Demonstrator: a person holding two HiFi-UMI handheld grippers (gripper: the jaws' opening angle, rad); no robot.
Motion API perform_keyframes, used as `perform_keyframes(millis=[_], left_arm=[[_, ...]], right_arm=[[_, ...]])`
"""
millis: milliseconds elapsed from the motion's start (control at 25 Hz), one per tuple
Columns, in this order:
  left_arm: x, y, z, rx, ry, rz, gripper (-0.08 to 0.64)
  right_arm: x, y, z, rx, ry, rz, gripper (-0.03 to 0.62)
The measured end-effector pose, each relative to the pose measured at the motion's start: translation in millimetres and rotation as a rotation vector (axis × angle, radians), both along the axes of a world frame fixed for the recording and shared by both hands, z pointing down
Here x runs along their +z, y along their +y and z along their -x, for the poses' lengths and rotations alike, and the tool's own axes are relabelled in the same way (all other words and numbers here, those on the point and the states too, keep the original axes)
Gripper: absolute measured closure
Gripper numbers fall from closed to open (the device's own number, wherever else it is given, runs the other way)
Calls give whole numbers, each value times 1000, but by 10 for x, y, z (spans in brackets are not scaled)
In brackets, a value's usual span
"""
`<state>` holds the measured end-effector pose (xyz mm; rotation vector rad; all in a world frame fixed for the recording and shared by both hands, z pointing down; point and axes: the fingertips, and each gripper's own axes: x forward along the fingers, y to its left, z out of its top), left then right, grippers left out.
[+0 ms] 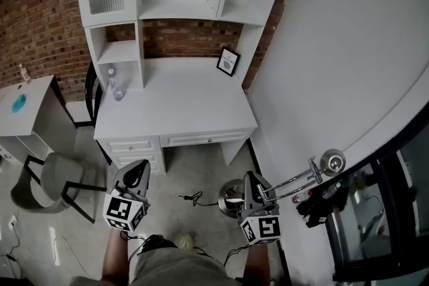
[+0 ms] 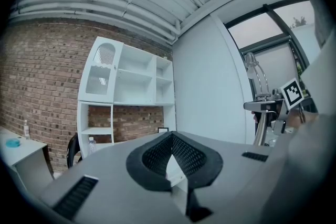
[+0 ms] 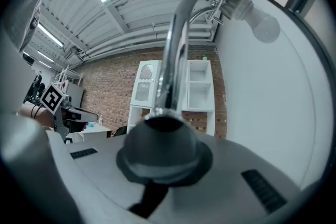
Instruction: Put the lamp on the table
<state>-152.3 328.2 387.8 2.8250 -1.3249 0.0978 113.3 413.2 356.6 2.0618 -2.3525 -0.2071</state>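
The left tool (image 1: pixel 139 171) hangs over the floor, and its black meshed pads (image 2: pixel 157 153) meet at the tips on nothing. Beyond stands the smooth white desk (image 1: pixel 181 104), its broad top open between a bottle (image 1: pixel 118 92) and a small frame (image 1: pixel 228 61). Nearer and right, by the wall, the right tool (image 1: pixel 252 181) is clamped on the lamp (image 1: pixel 295 181). Its own view shows the curved chrome stem and round frosted bulb (image 3: pixel 264 27).
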Motion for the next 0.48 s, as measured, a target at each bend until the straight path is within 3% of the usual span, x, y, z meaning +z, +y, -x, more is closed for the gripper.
perform_keyframes(millis=[480], left_arm=[[103, -179, -326, -40, -30, 13, 558]], right_arm=[[46, -282, -261, -58, -5, -17, 572]])
